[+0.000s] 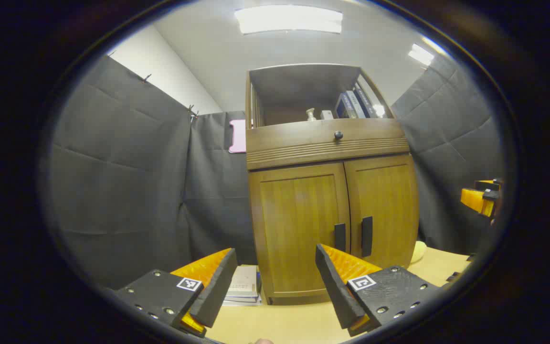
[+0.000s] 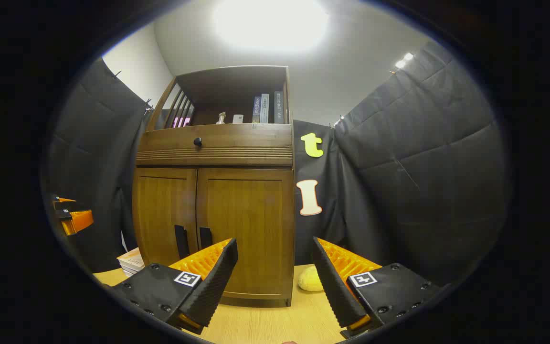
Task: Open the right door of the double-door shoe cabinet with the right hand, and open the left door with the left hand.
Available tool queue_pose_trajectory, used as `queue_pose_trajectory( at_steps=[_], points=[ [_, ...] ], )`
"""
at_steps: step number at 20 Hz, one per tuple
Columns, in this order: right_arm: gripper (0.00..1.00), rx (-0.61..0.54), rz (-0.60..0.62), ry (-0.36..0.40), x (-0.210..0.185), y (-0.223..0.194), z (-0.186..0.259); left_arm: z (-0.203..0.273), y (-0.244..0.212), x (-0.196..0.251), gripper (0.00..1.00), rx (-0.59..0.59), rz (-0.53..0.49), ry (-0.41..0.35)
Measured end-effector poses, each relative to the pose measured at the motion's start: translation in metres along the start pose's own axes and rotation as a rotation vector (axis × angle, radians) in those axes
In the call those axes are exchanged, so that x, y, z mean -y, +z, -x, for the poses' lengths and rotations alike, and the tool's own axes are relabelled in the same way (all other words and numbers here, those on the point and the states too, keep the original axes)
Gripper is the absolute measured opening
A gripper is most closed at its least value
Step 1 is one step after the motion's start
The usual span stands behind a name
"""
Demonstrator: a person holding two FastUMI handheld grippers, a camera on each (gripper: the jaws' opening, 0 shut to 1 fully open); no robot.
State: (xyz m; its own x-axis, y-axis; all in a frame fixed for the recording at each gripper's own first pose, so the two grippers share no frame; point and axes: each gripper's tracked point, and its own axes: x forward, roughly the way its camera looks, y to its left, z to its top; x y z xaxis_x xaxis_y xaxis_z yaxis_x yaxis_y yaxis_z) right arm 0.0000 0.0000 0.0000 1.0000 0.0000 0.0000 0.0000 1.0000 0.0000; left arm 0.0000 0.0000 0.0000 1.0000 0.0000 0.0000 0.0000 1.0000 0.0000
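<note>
Upright on the table [image 1: 303, 320], brown wooden shoe cabinet [image 1: 327, 210], both doors closed, two dark vertical handles [image 1: 353, 236] at centre seam, fronting both cameras, left hand-held gripper [image 1: 275, 282] and right hand-held gripper [image 2: 275, 279] fingers spread apart, holding nothing.

Around me the booth is hung with dark quilted cloth [image 1: 122, 181], pinned up with small clips along its upper edge at the upper left of the left gripper view. Above the cloth I see a white wall [image 1: 160, 67] meeting a pale ceiling [image 1: 208, 52]. A long ceiling light panel [image 1: 288, 19] glows at the top centre, a smaller one [image 1: 420, 54] at the upper right. In the right gripper view the lamp [image 2: 270, 24] flares out, so its shape is unclear. A light wooden tabletop [image 2: 265, 325] spans the bottom.
</note>
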Motion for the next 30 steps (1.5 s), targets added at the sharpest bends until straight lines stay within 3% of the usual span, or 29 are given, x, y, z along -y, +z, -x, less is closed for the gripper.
queue_pose_trajectory(
  at_steps=[15, 30],
  points=[
    [0.97, 0.007, -0.024, 0.021, -0.004, 0.001, -0.003, 0.005, 0.001, -0.001, 0.95, 0.007, -0.006, 0.023],
    [0.97, -0.010, -0.028, 0.120, -0.054, -0.005, -0.071, 0.024, 0.017, -0.013, 0.95, 0.005, -0.013, 0.120]
  ],
)
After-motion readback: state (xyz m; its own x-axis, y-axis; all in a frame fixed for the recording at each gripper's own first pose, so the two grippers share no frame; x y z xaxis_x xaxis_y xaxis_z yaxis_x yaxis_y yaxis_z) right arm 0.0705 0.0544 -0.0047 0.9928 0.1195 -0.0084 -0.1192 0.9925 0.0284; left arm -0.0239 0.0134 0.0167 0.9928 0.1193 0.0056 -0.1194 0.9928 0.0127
